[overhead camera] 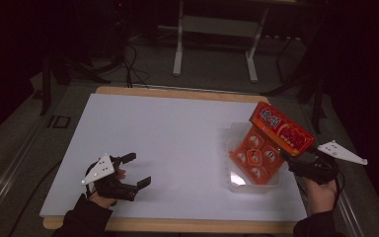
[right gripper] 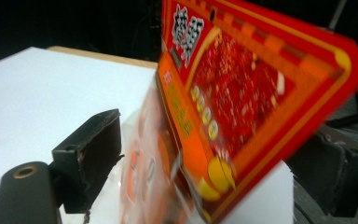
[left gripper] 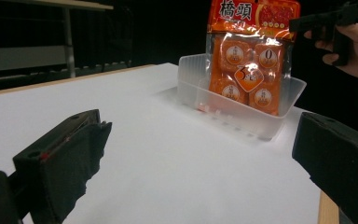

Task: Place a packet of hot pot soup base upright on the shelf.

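An orange snack packet (overhead camera: 271,140) with a red header card stands tilted in a clear plastic tray (overhead camera: 237,183) at the table's right. My right gripper (overhead camera: 288,159) is at the header's lower corner. In the right gripper view the header (right gripper: 251,93) sits between the jaws of the right gripper (right gripper: 214,158), which stand wide apart and do not press on it. My left gripper (overhead camera: 139,169) rests open near the front left edge with nothing between its fingers. The left gripper view looks across the white top at the packet (left gripper: 249,70), the tray (left gripper: 191,88) and the right gripper (left gripper: 307,21).
A white board (overhead camera: 168,133) covers the wooden table, bare between the two grippers. The tray lies close to the right and front edges. Behind the table stands a white frame (overhead camera: 180,44) on a dark floor with cables.
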`<state>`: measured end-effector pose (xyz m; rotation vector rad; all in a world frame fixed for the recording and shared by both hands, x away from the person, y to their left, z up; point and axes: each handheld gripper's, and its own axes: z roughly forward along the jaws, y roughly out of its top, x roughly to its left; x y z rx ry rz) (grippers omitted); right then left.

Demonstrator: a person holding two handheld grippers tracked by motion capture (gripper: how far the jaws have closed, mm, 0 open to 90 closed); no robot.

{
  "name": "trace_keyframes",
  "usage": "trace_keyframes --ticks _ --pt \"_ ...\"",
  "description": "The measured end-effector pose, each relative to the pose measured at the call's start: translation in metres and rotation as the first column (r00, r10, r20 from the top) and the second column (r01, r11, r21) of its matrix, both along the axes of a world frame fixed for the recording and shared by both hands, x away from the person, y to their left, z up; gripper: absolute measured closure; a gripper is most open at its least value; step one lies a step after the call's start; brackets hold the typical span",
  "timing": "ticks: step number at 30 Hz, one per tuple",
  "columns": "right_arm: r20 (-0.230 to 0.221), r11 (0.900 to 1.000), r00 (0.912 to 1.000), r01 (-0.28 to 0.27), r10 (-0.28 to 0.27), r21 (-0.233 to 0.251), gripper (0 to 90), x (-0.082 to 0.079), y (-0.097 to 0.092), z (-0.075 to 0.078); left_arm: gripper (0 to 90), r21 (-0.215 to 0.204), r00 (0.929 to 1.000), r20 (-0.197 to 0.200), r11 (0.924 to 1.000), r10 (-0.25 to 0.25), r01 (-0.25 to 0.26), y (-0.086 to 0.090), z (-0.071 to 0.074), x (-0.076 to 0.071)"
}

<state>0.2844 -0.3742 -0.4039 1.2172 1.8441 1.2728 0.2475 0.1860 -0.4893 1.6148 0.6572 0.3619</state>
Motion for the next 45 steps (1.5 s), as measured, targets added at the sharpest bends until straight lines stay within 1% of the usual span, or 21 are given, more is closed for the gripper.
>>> trace_keyframes --ticks 2,5,7,8,11,17,18,19,22,23,25,28,30,33,35,36,39,40,41,42,45 --pt "0.004 1.0000 1.0000 0.003 -0.003 -0.005 13.8 -0.002 -0.001 -0.001 2.2 0.001 1.0000 -0.001 1.0000 -0.002 0.002 0.000 0.000 0.000" --pt "-0.013 0.9998 0.9998 0.013 -0.013 -0.016 13.8 -0.009 -0.001 -0.005 2.2 0.002 1.0000 -0.001 1.0000 -0.003 0.003 0.000 0.000 0.000" --pt "-0.012 0.9997 0.9998 0.014 -0.015 -0.018 13.8 -0.011 -0.002 -0.005 2.2 0.001 1.0000 -0.001 1.0000 -0.002 0.002 0.000 0.000 -0.001" --pt "-0.009 0.9998 0.9999 0.014 -0.014 -0.010 13.8 -0.017 -0.003 -0.007 2.2 0.000 1.0000 0.001 1.0000 -0.001 0.001 0.000 0.000 -0.001" --pt "-0.009 0.9997 0.9998 0.016 -0.016 -0.020 13.8 -0.023 -0.003 -0.010 2.2 0.002 1.0000 0.002 1.0000 0.000 0.000 0.000 0.001 -0.002" --pt "-0.032 0.9998 0.9995 0.006 -0.007 -0.018 13.8 -0.040 0.002 -0.017 2.2 0.001 1.0000 0.007 1.0000 0.004 -0.004 0.001 0.001 -0.002" --pt "-0.032 0.9998 0.9995 0.006 -0.007 -0.018 13.8 -0.040 0.002 -0.017 2.2 0.001 1.0000 0.005 1.0000 0.003 -0.003 0.001 0.001 -0.002" --pt "-0.034 0.9999 0.9994 0.004 -0.004 -0.014 13.8 -0.045 0.004 -0.018 2.2 0.004 1.0000 0.007 1.0000 0.003 -0.003 0.001 0.001 -0.002" --pt "-0.032 0.9998 0.9995 0.002 -0.003 -0.022 13.9 -0.050 0.006 -0.019 2.2 0.005 1.0000 0.006 1.0000 0.003 -0.003 0.001 0.001 -0.002" --pt "-0.025 0.9998 0.9997 -0.001 0.000 -0.019 13.9 -0.056 0.009 -0.019 2.2 0.003 1.0000 0.005 1.0000 0.003 -0.003 0.001 0.001 -0.002" --pt "-0.024 0.9996 0.9997 -0.007 0.006 -0.026 14.0 -0.059 0.013 -0.021 2.2 0.005 1.0000 0.008 1.0000 0.003 -0.003 0.001 0.001 -0.003" --pt "-0.027 0.9997 0.9995 -0.018 0.018 -0.019 14.0 -0.062 0.017 -0.021 2.2 0.006 0.9999 0.010 1.0000 0.003 -0.004 0.001 0.001 -0.003" --pt "-0.025 0.9991 0.9989 -0.040 0.040 -0.011 14.0 -0.068 0.023 -0.020 2.2 0.004 1.0000 0.008 1.0000 0.004 -0.004 0.001 0.001 -0.003" --pt "-0.015 0.9976 0.9975 -0.069 0.069 -0.004 14.0 -0.071 0.029 -0.017 2.2 -0.001 1.0000 0.007 1.0000 0.005 -0.005 0.001 0.001 -0.002" --pt "-0.014 0.9971 0.9970 -0.076 0.076 -0.004 14.0 -0.072 0.031 -0.016 2.2 -0.001 1.0000 0.006 1.0000 0.003 -0.003 0.001 0.001 -0.002" --pt "-0.008 0.9956 0.9956 -0.093 0.093 -0.006 14.0 -0.072 0.037 -0.014 2.2 0.001 1.0000 0.007 1.0000 0.001 -0.001 0.001 0.001 -0.003" --pt "-0.003 0.9949 0.9949 -0.101 0.101 -0.008 14.0 -0.071 0.039 -0.014 2.2 0.002 1.0000 0.006 1.0000 0.001 -0.001 0.000 0.001 -0.003" --pt "0.002 0.9926 0.9926 -0.121 0.121 -0.002 14.1 -0.068 0.045 -0.013 2.2 0.001 1.0000 0.008 1.0000 0.000 0.000 0.000 0.001 -0.003" --pt "0.002 0.9926 0.9926 -0.121 0.121 -0.002 14.1 -0.068 0.045 -0.013 2.2 0.001 1.0000 0.007 1.0000 0.001 -0.001 0.001 0.001 -0.003" --pt "0.013 0.9902 0.9901 -0.140 0.140 -0.004 14.1 -0.066 0.049 -0.013 2.2 0.000 1.0000 0.005 1.0000 0.001 -0.001 0.001 0.001 -0.003" --pt "0.027 0.9863 0.9859 -0.165 0.165 -0.002 14.2 -0.063 0.055 -0.011 2.2 0.000 1.0000 0.004 1.0000 0.001 -0.001 0.001 0.001 -0.002"
